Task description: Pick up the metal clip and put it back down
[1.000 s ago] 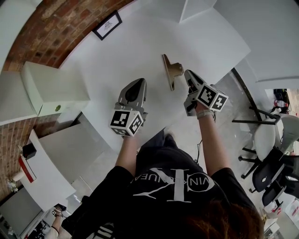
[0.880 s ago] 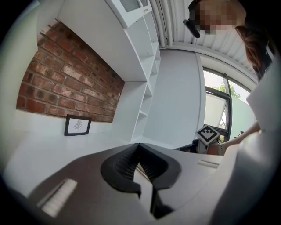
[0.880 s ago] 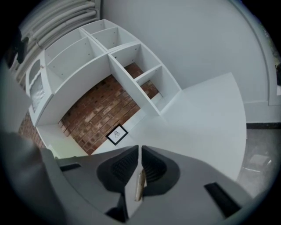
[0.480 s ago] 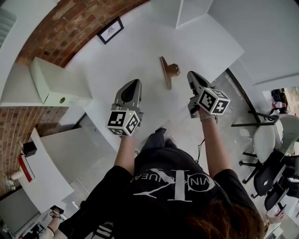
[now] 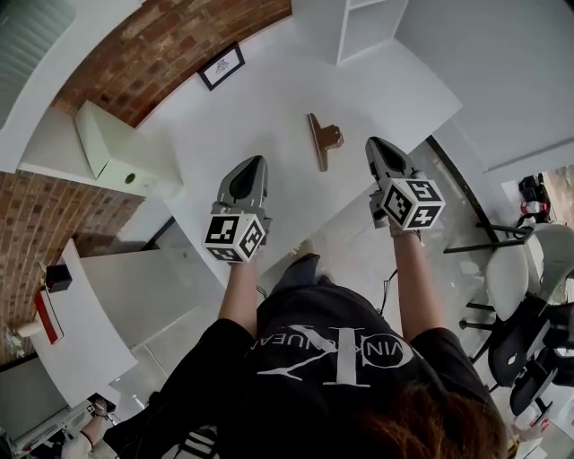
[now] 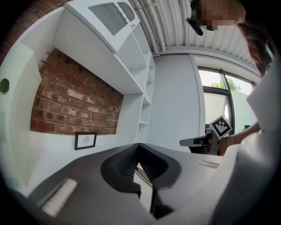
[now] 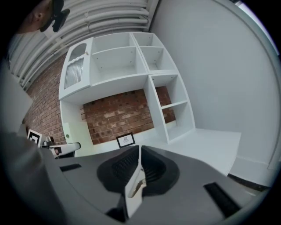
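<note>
The metal clip [image 5: 322, 140], bronze with a long flat bar and a looped handle, lies on the white table [image 5: 269, 108] between my two grippers and a little beyond them. My left gripper [image 5: 256, 160] is held to the clip's left, jaws shut and holding nothing. My right gripper [image 5: 374, 142] is just right of the clip's handle, apart from it, also shut and holding nothing. In the left gripper view my left gripper [image 6: 138, 146] has its jaws meeting at the tip. The right gripper view shows my right gripper [image 7: 140, 148] likewise, with a sliver of the clip [image 7: 137, 187] below the jaws.
A framed picture [image 5: 221, 65] leans on the brick wall at the back. A white shelf unit [image 5: 359, 27] stands at the table's far right. A cream box [image 5: 115, 151] sits to the left. Chairs [image 5: 529, 269] stand on the floor right of the table's edge.
Both grippers have drawn back a little toward the person. The right gripper's tip, close to the clip's handle before, is now farther from it. The clip has stayed on the table.
</note>
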A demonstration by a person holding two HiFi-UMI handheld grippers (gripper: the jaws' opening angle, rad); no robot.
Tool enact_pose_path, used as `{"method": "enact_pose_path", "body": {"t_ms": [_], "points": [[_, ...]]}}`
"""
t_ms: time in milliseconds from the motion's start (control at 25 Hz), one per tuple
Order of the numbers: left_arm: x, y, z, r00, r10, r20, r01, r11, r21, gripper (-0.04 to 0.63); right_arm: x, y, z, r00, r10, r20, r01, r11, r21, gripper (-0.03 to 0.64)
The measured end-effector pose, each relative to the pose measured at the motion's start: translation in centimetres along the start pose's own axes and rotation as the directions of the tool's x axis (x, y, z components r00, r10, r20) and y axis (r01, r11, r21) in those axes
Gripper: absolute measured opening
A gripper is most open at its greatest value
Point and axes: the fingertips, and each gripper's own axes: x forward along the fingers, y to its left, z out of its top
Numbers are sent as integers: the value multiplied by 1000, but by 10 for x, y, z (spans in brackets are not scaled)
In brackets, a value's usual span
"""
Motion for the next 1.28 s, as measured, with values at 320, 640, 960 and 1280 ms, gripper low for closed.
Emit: {"method": "enact_pose_path", "body": {"t_ms": [320, 640, 960, 1280], "points": [[-21, -7, 14, 999, 21, 36, -22, 999, 26, 11, -27, 14, 19, 999, 22, 40, -16, 991, -131, 26], [-38, -13, 29, 996, 39, 80, -42, 998, 44, 9, -50, 21, 33, 996, 24, 82, -10, 986, -166, 20], [-52, -21, 41, 992, 49, 113, -56, 997, 60, 10, -70, 28, 42, 995, 22, 99, 2, 972, -235, 20], [-61, -28, 53, 988, 55, 144, -66, 995, 74, 10, -86, 28, 54, 991, 21, 134, 13, 969, -247, 20]]}}
